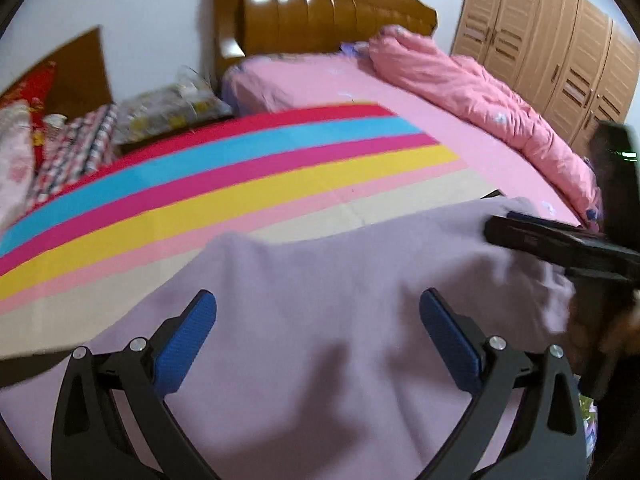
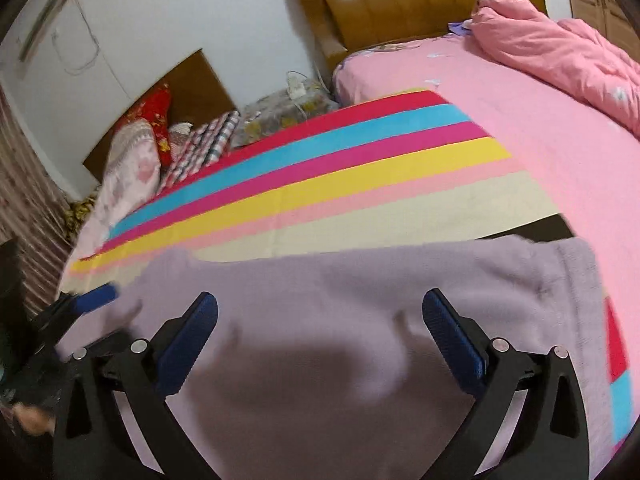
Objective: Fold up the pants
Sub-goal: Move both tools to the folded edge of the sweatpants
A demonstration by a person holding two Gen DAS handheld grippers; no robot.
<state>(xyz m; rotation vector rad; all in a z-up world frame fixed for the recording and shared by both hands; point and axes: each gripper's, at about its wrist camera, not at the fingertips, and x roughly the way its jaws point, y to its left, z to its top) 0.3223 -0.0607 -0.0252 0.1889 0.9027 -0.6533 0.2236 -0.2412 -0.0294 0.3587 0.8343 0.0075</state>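
Observation:
Lilac pants (image 1: 320,320) lie spread flat on a rainbow-striped mat (image 1: 240,168) on the bed; they also fill the lower part of the right wrist view (image 2: 360,320). My left gripper (image 1: 318,312) is open and empty, hovering just above the fabric. My right gripper (image 2: 320,312) is open and empty above the pants too. The right gripper's black body shows at the right of the left wrist view (image 1: 560,240). One blue fingertip of the left gripper (image 2: 98,294) shows at the pants' left edge in the right wrist view.
A pink sheet (image 2: 560,152) covers the bed, with a bunched pink duvet (image 1: 480,96) along its far side. A wooden headboard (image 1: 320,12), wardrobe doors (image 1: 560,52), and pillows and folded cloths (image 2: 136,172) stand beside the bed.

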